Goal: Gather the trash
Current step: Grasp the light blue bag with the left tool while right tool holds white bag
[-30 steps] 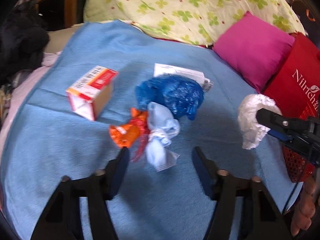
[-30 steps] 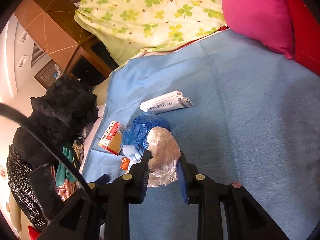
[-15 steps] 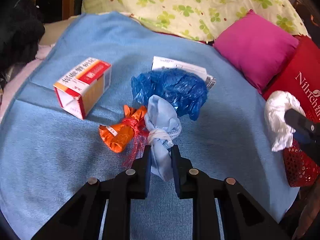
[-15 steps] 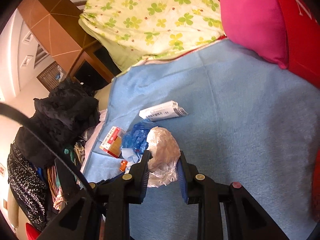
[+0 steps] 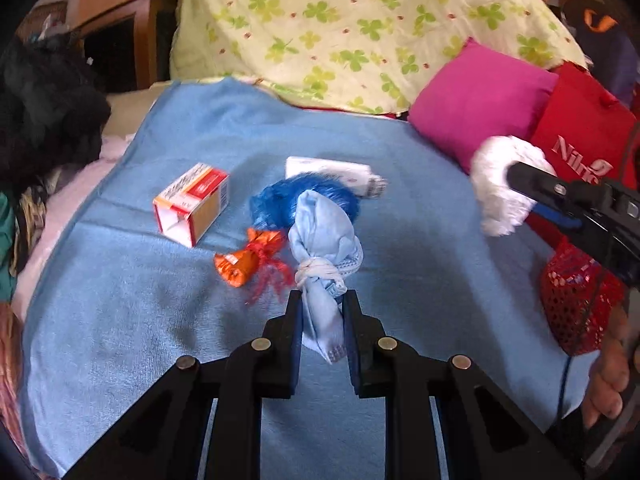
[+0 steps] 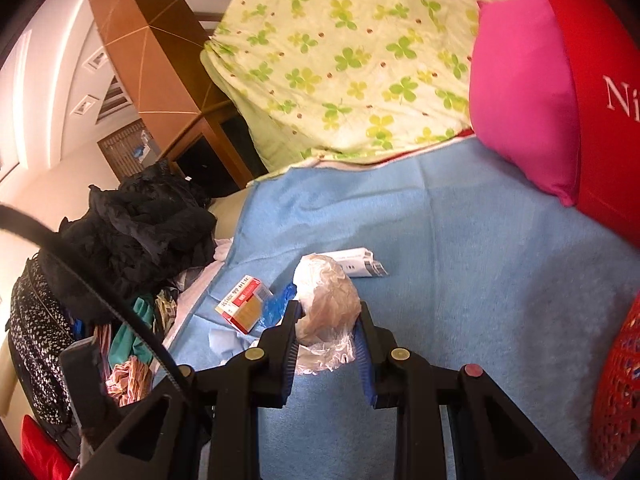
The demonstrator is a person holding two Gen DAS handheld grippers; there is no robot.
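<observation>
My left gripper (image 5: 322, 300) is shut on the tail of a knotted light-blue cloth bundle (image 5: 324, 240), lifted off the blue blanket (image 5: 120, 320). Behind it lie an orange wrapper (image 5: 244, 260), a crumpled dark-blue plastic bag (image 5: 276, 200), a red-and-white carton (image 5: 192, 204) and a white printed packet (image 5: 332, 168). My right gripper (image 6: 326, 312) is shut on a crumpled clear plastic bag (image 6: 326, 300), held above the blanket (image 6: 480, 260). In the left wrist view that gripper (image 5: 516, 178) shows at the right with the white bag (image 5: 496, 188).
A red mesh basket (image 5: 576, 304) (image 6: 616, 396) hangs at the bed's right edge. A pink cushion (image 5: 480, 108), a red bag (image 5: 588, 136) and a clover-print quilt (image 5: 340, 32) line the back. Dark clothes (image 6: 132, 240) pile up at the left. A hand (image 5: 608, 376) shows at the lower right.
My left gripper closed on the light-blue bundle and lifted it. My right gripper rose with the clear bag and swung toward the red basket.
</observation>
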